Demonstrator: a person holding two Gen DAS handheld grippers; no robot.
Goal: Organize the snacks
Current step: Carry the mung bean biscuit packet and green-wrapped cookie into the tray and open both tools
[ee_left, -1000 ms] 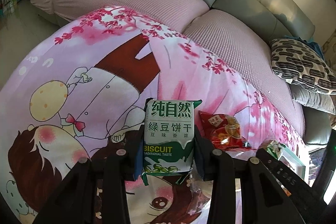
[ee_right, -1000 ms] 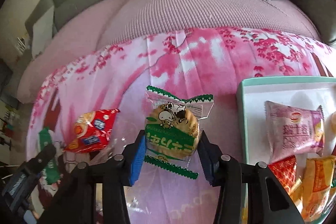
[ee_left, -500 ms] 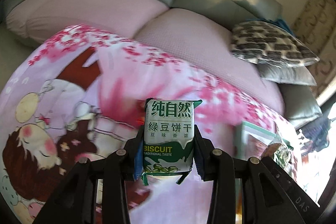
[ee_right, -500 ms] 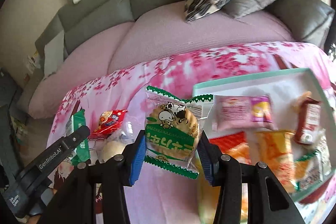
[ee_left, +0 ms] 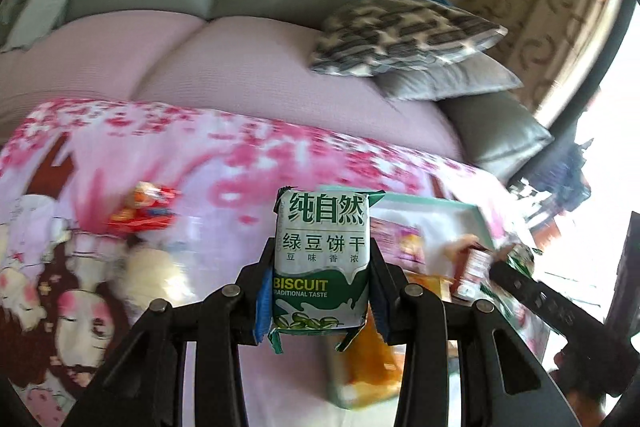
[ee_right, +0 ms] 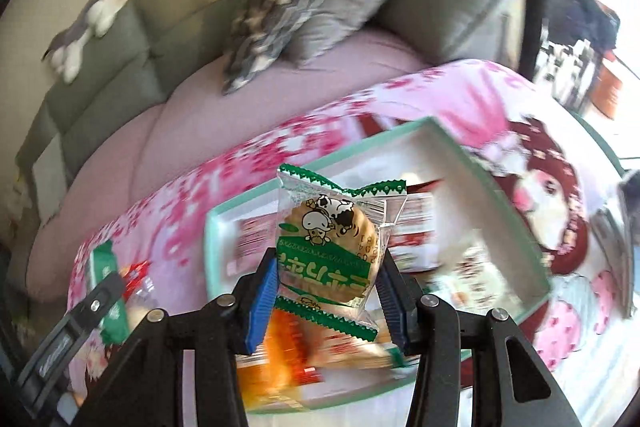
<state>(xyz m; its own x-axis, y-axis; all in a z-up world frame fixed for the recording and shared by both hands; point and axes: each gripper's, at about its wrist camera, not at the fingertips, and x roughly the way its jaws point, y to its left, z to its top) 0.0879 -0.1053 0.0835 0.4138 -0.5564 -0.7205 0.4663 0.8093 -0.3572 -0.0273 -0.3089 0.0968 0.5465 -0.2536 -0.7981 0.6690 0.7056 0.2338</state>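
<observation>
Below, tray [ee_right: 472,155] contents blurred beyond reading

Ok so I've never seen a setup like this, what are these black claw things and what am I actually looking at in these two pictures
No robot arm here: a person holds one hand-held gripper in each hand, and each carries a wide-angle camera looking forward along its jaws, so each picture is taken from one gripper. In the left-hand view, the left gripper is shut on a green and white biscuit packet. In the right-hand view, the right gripper is shut on a clear wrapped cookie. Below lies a pink cartoon blanket beside a sofa. On it sits a mint-edged tray already holding snacks; a red snack packet lies loose on the blanket.
</observation>
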